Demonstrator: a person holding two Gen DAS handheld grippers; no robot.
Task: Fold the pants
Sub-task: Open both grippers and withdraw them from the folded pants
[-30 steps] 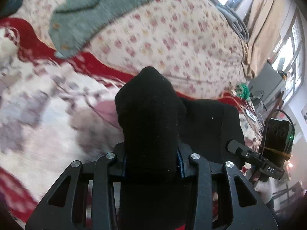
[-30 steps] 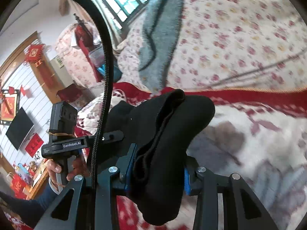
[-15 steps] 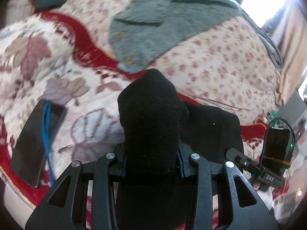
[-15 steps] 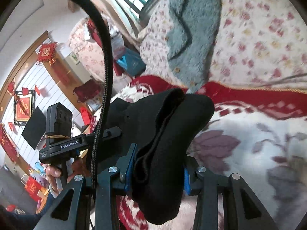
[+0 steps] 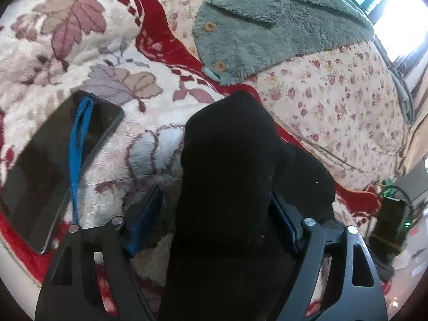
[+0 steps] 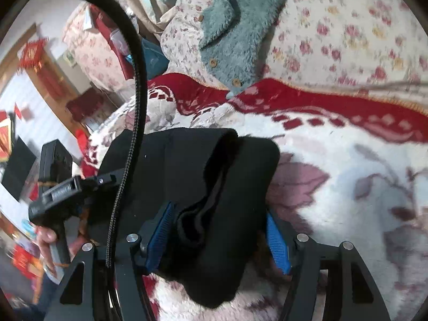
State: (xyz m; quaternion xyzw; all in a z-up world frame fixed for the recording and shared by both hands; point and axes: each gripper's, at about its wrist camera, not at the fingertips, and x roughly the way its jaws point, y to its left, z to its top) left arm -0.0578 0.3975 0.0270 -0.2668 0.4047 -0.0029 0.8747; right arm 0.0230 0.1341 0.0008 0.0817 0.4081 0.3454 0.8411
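The black pants (image 5: 227, 176) lie bunched between the fingers of my left gripper (image 5: 214, 208), whose jaws now stand apart with a gap beside the left blue pad (image 5: 144, 222). In the right wrist view the same black pants (image 6: 214, 187) sit folded between the blue pads of my right gripper (image 6: 219, 235), whose jaws are also spread, with the fabric draped loosely between them. The pants rest on the white and red floral blanket (image 5: 149, 144). My left gripper's body also shows in the right wrist view (image 6: 61, 187), held by a hand.
A dark phone with a blue strap (image 5: 53, 155) lies on the blanket to the left. A teal fleece jacket with wooden buttons (image 5: 267, 26) lies on a rose-print quilt (image 5: 334, 80) farther back. A black cable (image 6: 133, 85) arcs over the right gripper.
Both grippers have come down toward the blanket with the pants and their jaws have opened wider. The phone has come closer in the left wrist view.
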